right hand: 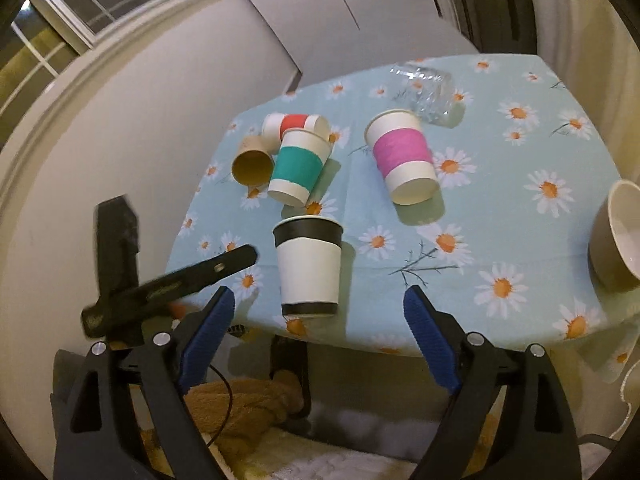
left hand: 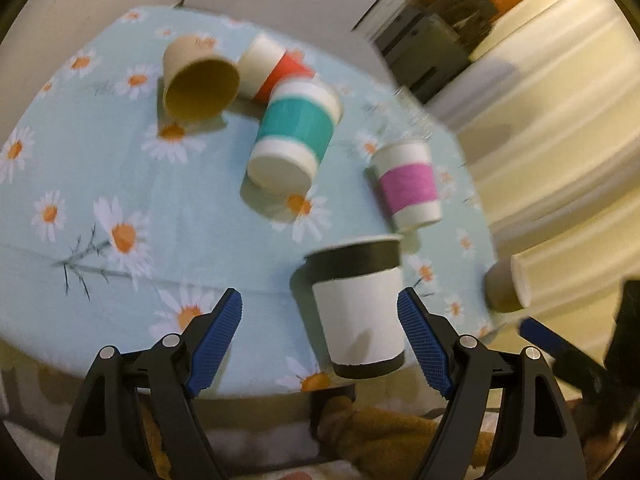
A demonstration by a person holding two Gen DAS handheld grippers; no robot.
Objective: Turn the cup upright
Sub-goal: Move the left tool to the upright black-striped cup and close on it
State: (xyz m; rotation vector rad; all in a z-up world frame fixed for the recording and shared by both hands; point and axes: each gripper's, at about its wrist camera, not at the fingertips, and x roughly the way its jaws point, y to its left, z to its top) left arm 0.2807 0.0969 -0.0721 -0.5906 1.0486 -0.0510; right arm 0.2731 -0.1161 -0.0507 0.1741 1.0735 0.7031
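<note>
Left wrist view: black-banded white cup [left hand: 360, 308] upright, rim up; left gripper [left hand: 320, 336] spread.

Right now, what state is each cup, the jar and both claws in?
black-banded cup: upright, mouth up
teal cup: on its side
pink cup: on its side
red cup: on its side
brown cup: on its side
glass jar: on its side
left claw: open
right claw: open

Daisy tablecloth table [right hand: 520, 216], seven cups [right hand: 308, 268], glass jar [right hand: 426, 94]
</note>
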